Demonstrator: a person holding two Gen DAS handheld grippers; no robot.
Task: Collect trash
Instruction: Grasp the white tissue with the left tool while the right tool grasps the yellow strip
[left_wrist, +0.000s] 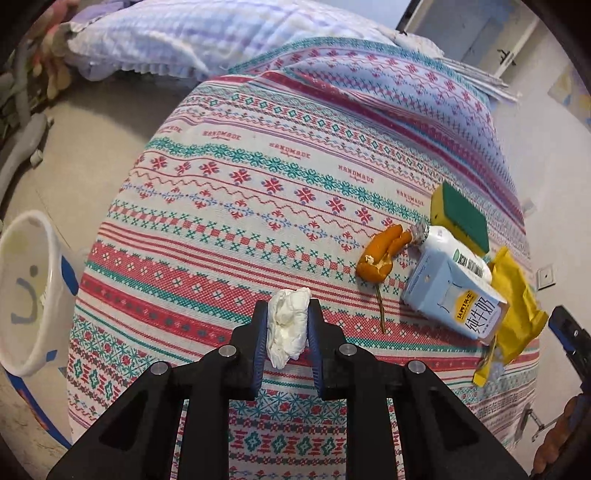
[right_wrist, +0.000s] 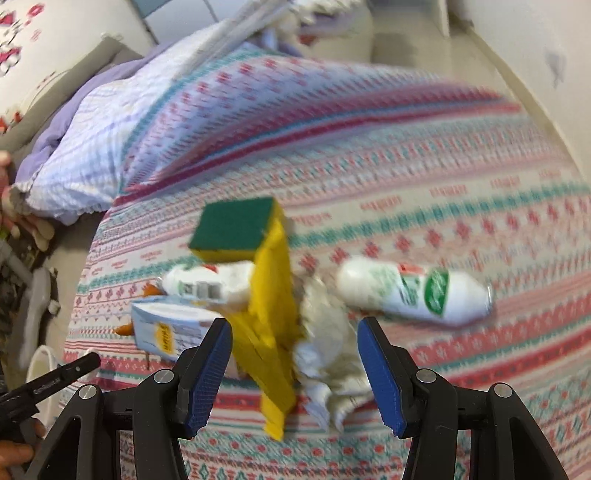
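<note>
Trash lies clustered on the bed (left_wrist: 258, 192), which is covered in a red, teal and white patterned spread. Left tongs (left_wrist: 287, 328) are clenched on a crumpled white tissue (left_wrist: 288, 328), lower centre of the left wrist view, the wad pinched between both blue pads and poking out past the tips. The tongs point forward over the spread, level with the frame.

Right of them in that view: an orange peel (left_wrist: 382, 254) with a thin stem trailing toward the bottom, a pale blue milk carton (left_wrist: 454, 295) lying on its side, a white bottle (left_wrist: 456, 247) touching the carton's upper edge, a green-topped yellow sponge (left_wrist: 461, 214) behind the bottle, and a yellow wrapper (left_wrist: 517, 306) under the carton's right end. A white bin (left_wrist: 27, 291) with a smiley face stands on the floor at the left edge.

Right tongs (right_wrist: 295, 354) stand released, jaws wide apart, lower centre of the blurred right wrist view. Between the pads, on the spread, lie the yellow wrapper (right_wrist: 273, 332) and a second crumpled tissue (right_wrist: 332, 339); whether either pad touches them I cannot tell. Another white bottle (right_wrist: 413, 291) with a green label lies on its side at right of centre. A pillow (right_wrist: 85, 147) sits at upper left.
</note>
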